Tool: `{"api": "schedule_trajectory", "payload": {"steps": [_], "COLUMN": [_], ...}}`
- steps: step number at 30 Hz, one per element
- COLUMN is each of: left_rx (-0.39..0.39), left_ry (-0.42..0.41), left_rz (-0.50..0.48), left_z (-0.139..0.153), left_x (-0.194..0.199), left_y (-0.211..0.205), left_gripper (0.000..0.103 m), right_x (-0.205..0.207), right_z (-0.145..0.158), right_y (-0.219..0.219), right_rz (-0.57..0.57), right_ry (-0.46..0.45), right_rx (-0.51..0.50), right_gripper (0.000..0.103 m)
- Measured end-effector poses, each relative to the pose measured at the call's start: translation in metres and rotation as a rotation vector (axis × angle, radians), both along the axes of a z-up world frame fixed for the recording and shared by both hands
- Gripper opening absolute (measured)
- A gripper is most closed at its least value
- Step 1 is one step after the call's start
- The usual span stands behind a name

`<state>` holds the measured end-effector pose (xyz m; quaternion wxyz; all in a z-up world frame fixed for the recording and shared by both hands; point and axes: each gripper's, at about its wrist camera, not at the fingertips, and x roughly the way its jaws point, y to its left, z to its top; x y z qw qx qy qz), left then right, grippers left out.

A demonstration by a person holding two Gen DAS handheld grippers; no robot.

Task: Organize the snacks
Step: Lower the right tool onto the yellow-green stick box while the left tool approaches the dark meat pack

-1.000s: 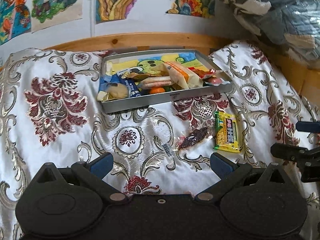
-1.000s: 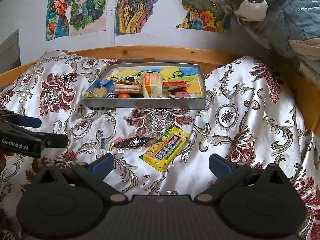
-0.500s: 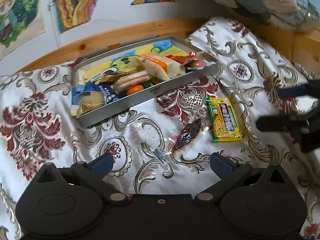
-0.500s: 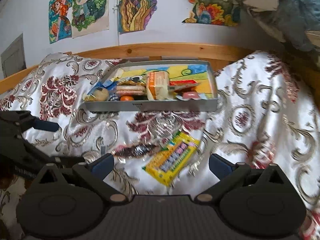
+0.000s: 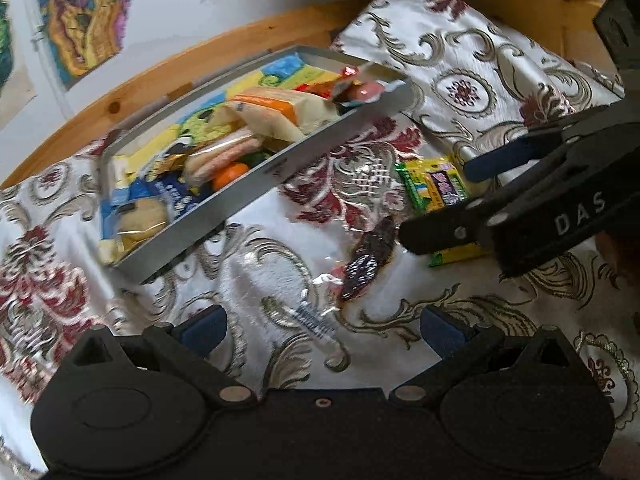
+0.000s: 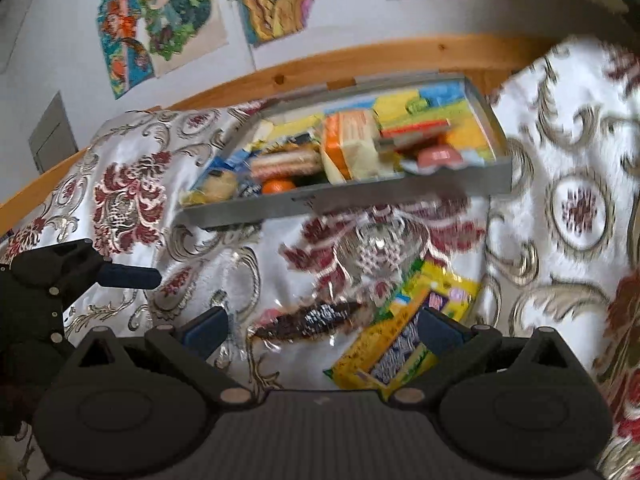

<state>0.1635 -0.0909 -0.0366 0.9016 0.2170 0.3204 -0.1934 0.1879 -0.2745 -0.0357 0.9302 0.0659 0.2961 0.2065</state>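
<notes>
Both grippers gape empty over the brocade cloth [image 5: 480, 60]: the right gripper [image 6: 320, 326] over the yellow candy packet [image 6: 404, 340], the left gripper [image 5: 320, 326] near the dark clear-wrapped snack [image 5: 366, 260]. Far off sits the full grey tray [image 6: 400, 196]; open cloth lies right.

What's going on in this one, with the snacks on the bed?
A person holds a claw in each hand over a patterned bedspread. Most snacks already sit in the grey tray. Two lie loose in front of it: a dark snack in clear wrap and a yellow packet. The right claw is open and low over both; the left claw is also open, empty, just short of the dark snack. Nothing is gripped yet.
</notes>
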Motion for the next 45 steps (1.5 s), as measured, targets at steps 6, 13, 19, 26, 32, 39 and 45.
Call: {"api": "schedule_trajectory", "payload": {"steps": [6, 13, 19, 26, 32, 39, 45], "left_rx": [0.049, 0.108, 0.102, 0.094, 0.071, 0.058, -0.015], "left_ry": [-0.003, -0.05, -0.032, -0.038, -0.001, 0.044, 0.109], "left_rz": [-0.089, -0.215, -0.264, -0.335, -0.322, -0.277, -0.135], "left_z": [-0.014, -0.026, -0.033, -0.033, -0.034, -0.034, -0.029], "left_x": [0.018, 0.032, 0.037, 0.041, 0.056, 0.061, 0.06], "left_y": [-0.023, -0.036, -0.034, -0.035, -0.036, -0.049, -0.04], "left_gripper": [0.102, 0.098, 0.091, 0.079, 0.07, 0.056, 0.053], "right_x": [0.013, 0.023, 0.032, 0.042, 0.048, 0.046, 0.044], "right_z": [-0.018, -0.025, -0.026, -0.017, -0.017, -0.02, -0.02], "right_y": [-0.015, -0.016, 0.0, -0.017, -0.034, -0.03, -0.02], "right_rz": [-0.122, -0.124, -0.167, -0.086, -0.076, -0.108, -0.128], "right_ry": [0.103, 0.108, 0.081, 0.154, 0.186, 0.165, 0.159], "right_rx": [-0.032, -0.012, -0.189, -0.197, -0.111, -0.12, -0.161], "right_gripper": [0.102, 0.103, 0.074, 0.066, 0.064, 0.063, 0.061]}}
